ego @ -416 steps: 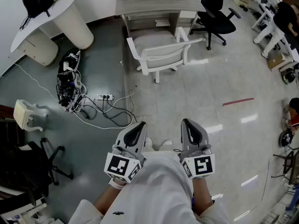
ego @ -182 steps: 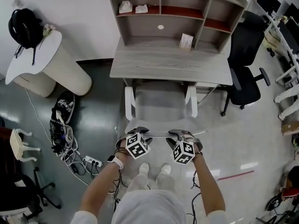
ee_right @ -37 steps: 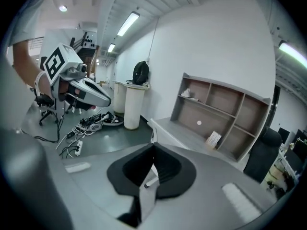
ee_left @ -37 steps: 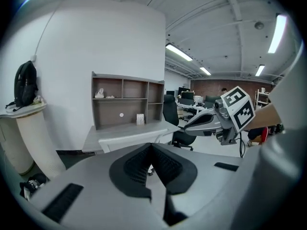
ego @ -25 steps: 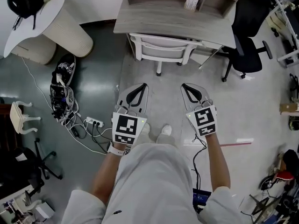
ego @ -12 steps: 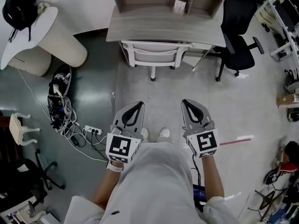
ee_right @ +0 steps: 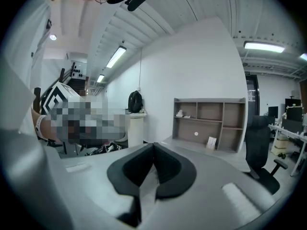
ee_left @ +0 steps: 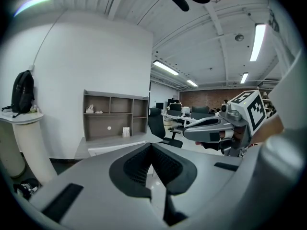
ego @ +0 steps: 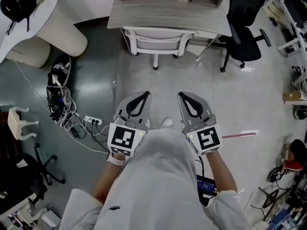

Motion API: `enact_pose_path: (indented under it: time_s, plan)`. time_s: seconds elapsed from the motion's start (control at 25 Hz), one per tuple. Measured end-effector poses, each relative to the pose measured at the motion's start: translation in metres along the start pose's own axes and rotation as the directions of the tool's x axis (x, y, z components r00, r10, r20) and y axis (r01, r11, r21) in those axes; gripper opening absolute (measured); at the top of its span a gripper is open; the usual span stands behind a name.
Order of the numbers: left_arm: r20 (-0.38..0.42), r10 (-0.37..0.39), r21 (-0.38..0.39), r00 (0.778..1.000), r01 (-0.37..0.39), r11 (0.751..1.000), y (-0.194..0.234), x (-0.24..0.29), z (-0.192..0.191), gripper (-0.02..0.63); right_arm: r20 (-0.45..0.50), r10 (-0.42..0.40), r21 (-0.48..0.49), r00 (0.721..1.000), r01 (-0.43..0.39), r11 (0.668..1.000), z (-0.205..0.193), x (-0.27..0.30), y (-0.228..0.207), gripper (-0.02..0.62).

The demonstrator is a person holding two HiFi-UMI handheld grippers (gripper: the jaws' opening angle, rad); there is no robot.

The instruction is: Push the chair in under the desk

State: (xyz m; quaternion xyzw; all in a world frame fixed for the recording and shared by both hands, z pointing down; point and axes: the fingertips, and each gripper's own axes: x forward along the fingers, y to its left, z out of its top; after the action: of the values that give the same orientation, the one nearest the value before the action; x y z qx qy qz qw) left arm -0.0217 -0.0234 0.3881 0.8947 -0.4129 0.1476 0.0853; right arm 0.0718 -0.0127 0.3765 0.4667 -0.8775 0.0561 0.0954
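Chair: the white chair (ego: 158,41) stands pushed in under the front edge of the desk (ego: 144,14), its backrest facing outward.
Left claw: the left claw (ego: 145,94) has its jaws together with nothing between them and hangs over the floor (ego: 158,83), well apart from the chair.
Right claw: the right claw (ego: 181,95) is also closed and empty. It hangs beside the left one and points toward the desk.
Surroundings: a black office chair (ego: 242,25) stands just right of the desk. A power strip (ego: 91,120) and cables (ego: 57,99) lie on the floor at left.
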Motion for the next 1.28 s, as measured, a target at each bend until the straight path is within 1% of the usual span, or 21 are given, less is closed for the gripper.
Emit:
enact_pose_path:
  time_s: [0.12,0.28,0.4,0.52,0.64,0.76,0.84,0.96,1.08,1.28]
  plan:
    - [0.021,-0.013,-0.006,1.0,0.013,1.0,-0.007,-0.002,0.005,0.006,0.007,0.014,-0.036,1.0,-0.014,0.999,0.006,-0.003,0.003,0.012]
    - [0.033,-0.032,0.002,0.999,0.032,0.999,-0.016,-0.004,0.008,0.006,-0.004,0.04,-0.08,0.999,-0.04,0.996,0.009,-0.006,0.01,0.012]
    - [0.045,-0.041,-0.001,0.998,0.041,0.999,-0.022,-0.008,0.014,0.006,-0.022,0.045,-0.095,0.999,-0.047,0.994,0.009,-0.01,0.016,0.012]
    - [0.063,-0.035,-0.007,0.997,0.036,0.999,-0.023,-0.013,0.019,0.006,-0.036,0.051,-0.122,0.998,-0.055,0.991,0.003,-0.008,0.017,0.012]
    - [0.059,-0.026,-0.017,0.998,0.027,0.999,-0.025,-0.019,0.016,0.006,-0.001,0.066,-0.066,0.998,-0.066,0.996,0.001,-0.01,0.018,0.012]
    - [0.05,-0.029,-0.024,0.998,0.03,0.999,-0.032,-0.02,0.015,0.006,-0.012,0.069,-0.085,0.998,-0.07,0.994,-0.001,-0.019,0.02,0.012]
    - [0.045,-0.027,-0.025,0.999,0.028,0.999,-0.035,-0.019,0.015,0.006,-0.016,0.067,-0.075,0.998,-0.068,0.995,-0.003,-0.023,0.02,0.012]
    - [0.04,-0.022,-0.036,0.999,0.024,0.999,-0.037,-0.014,0.014,0.006,-0.01,0.056,-0.038,0.998,-0.056,0.998,-0.006,-0.025,0.018,0.012]
    - [0.028,-0.021,-0.048,0.999,0.023,0.999,-0.04,-0.011,0.009,0.006,0.003,0.045,-0.027,0.999,-0.045,0.999,-0.01,-0.026,0.017,0.012]
    - [0.02,-0.03,-0.059,0.999,0.031,0.998,-0.04,-0.006,0.007,0.006,0.032,0.011,0.025,0.999,-0.012,1.0,-0.008,-0.027,0.01,0.012]
